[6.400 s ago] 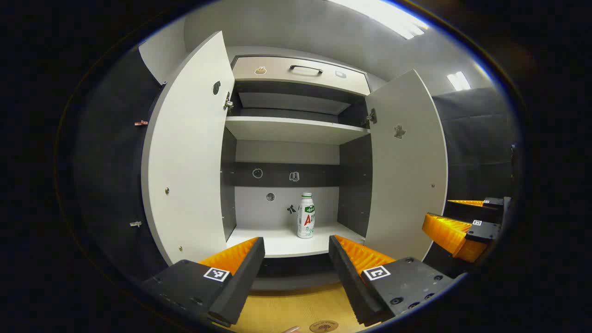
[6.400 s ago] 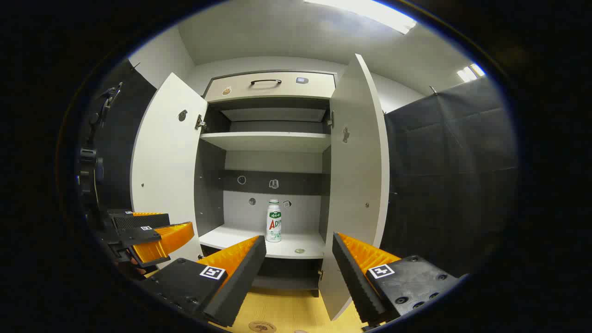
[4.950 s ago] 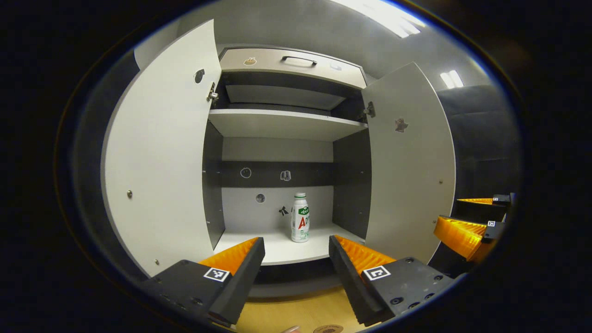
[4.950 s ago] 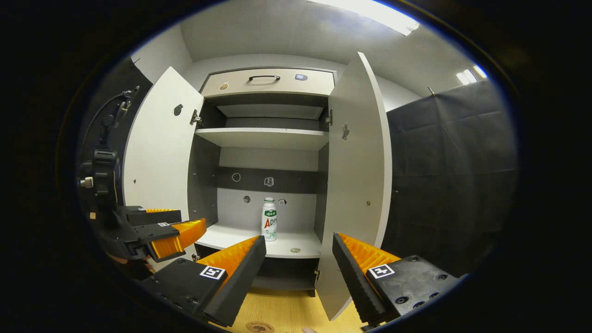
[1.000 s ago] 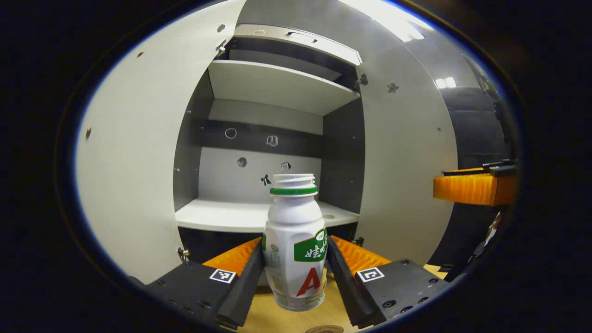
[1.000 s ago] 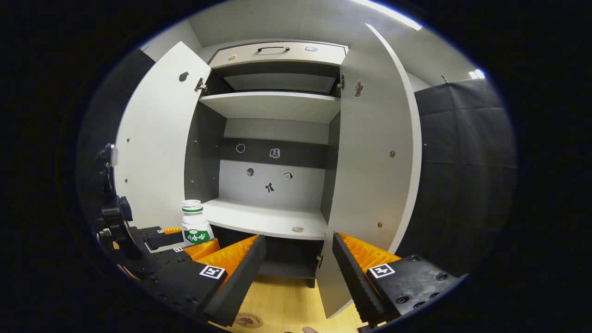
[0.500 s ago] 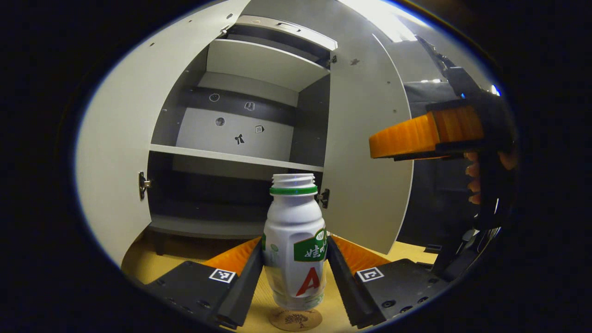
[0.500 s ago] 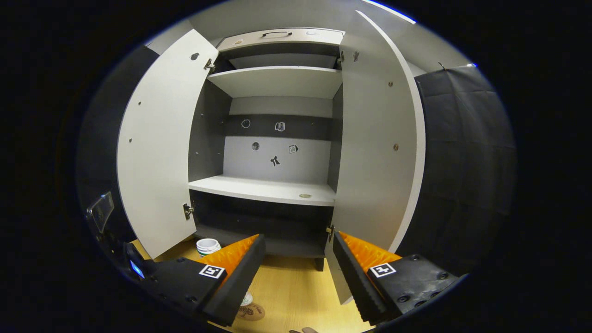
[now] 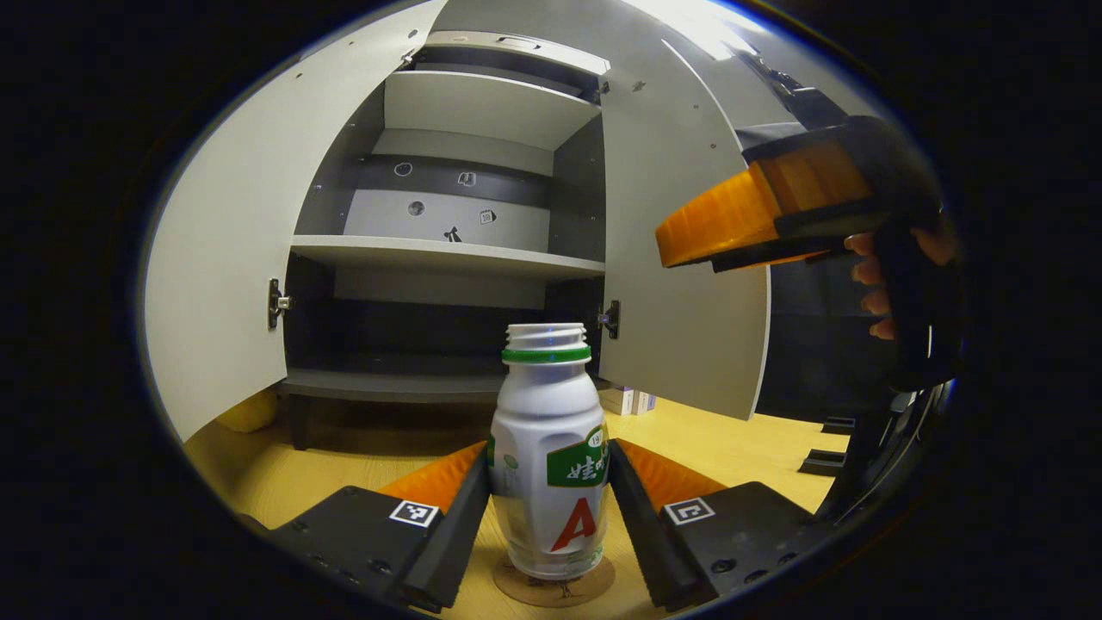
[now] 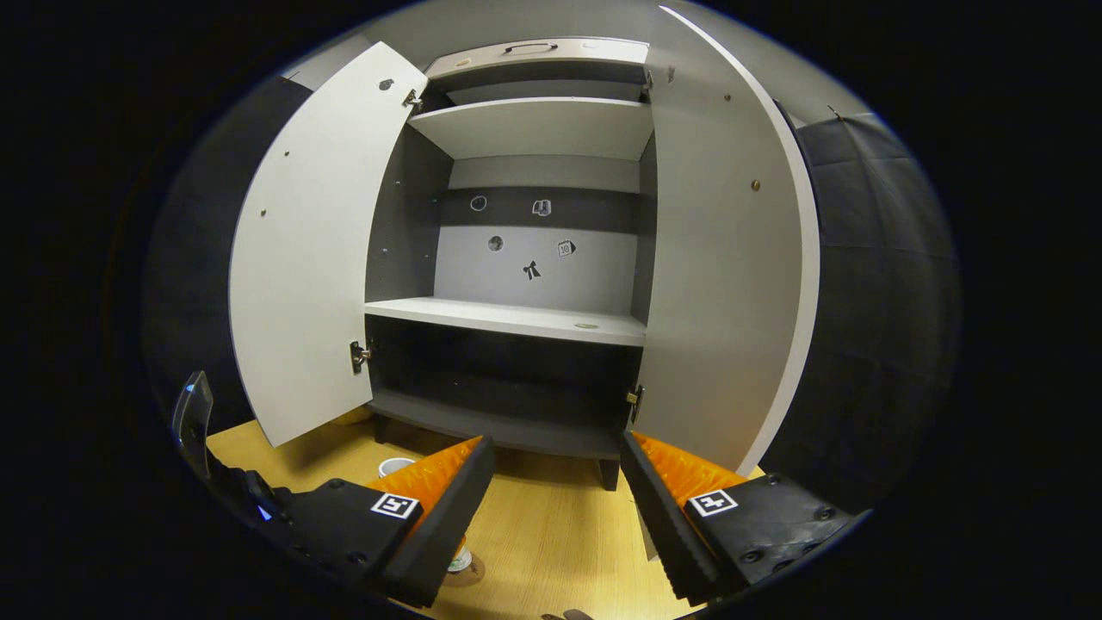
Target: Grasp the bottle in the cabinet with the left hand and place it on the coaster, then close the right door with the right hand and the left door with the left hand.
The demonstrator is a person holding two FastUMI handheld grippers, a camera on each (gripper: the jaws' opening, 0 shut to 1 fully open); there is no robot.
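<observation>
bottle [image 9: 548, 456] upright on the coaster [image 9: 554, 583], seemingly touching down, left gripper [image 9: 548, 504] clamped on it; right gripper [image 10: 551, 491] spread, empty. behind the coaster, both doors [image 10: 727, 258] need closing.

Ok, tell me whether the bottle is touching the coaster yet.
Touching, it seems. In the left gripper view the bottle stands upright with its base on the coaster, no gap visible, both fingers of the left gripper pressing its sides.
</observation>
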